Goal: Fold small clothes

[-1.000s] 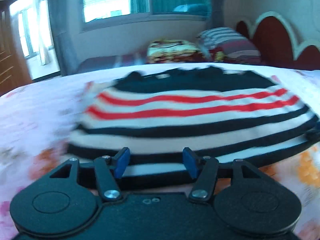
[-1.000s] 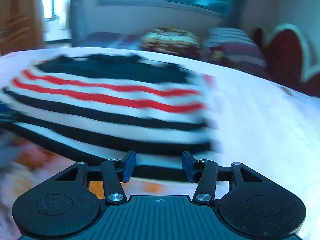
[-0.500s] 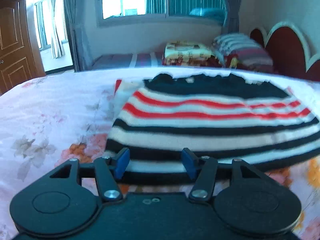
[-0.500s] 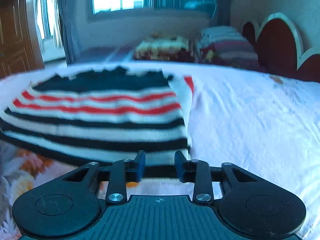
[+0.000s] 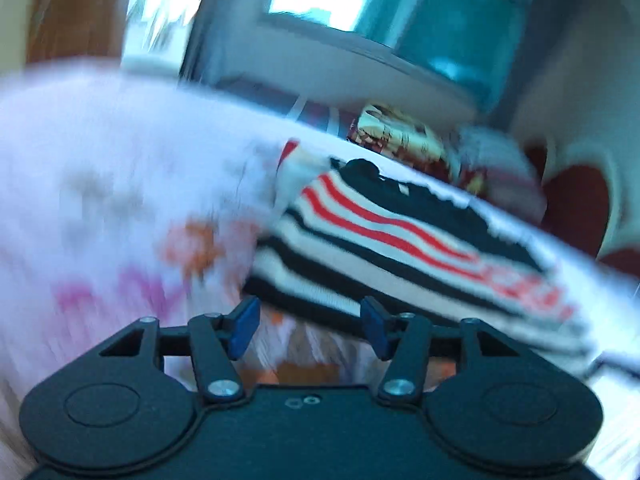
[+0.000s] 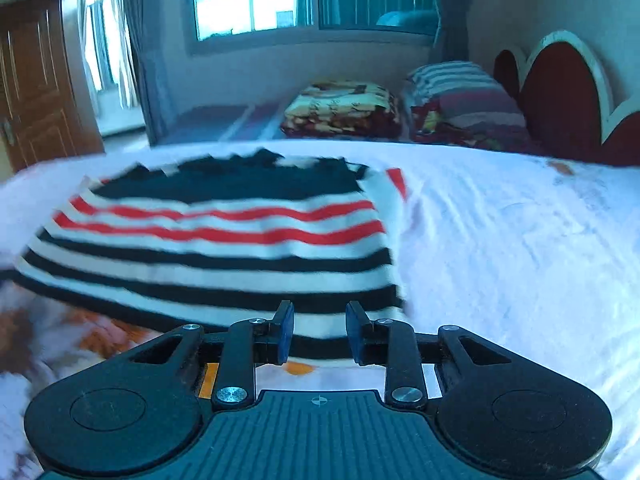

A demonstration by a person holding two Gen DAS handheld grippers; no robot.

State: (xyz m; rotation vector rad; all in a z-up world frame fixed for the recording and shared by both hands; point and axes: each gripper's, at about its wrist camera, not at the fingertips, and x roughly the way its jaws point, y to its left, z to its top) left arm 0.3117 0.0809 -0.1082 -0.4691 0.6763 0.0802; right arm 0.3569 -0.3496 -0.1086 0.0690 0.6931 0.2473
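A small striped sweater (image 6: pixel 224 240), black, white and red, lies flat on the bed with its hem toward me. In the blurred, tilted left wrist view the sweater (image 5: pixel 400 240) lies ahead and to the right. My left gripper (image 5: pixel 308 326) is open and empty, just short of the hem's left corner. My right gripper (image 6: pixel 318 332) is open with a narrower gap, its blue pads (image 6: pixel 285 330) at the hem near the right corner, gripping nothing.
The bed sheet (image 6: pixel 520 260) is white on the right and flowered (image 5: pixel 120 220) on the left. Folded blankets and pillows (image 6: pixel 344 110) lie beyond the bed. A red headboard (image 6: pixel 560 92) stands at the right, a wooden door (image 6: pixel 36 92) at the left.
The left gripper has swung left and tilted, so the sweater now sits to its right. The right gripper's jaws have opened a little wider at the hem.
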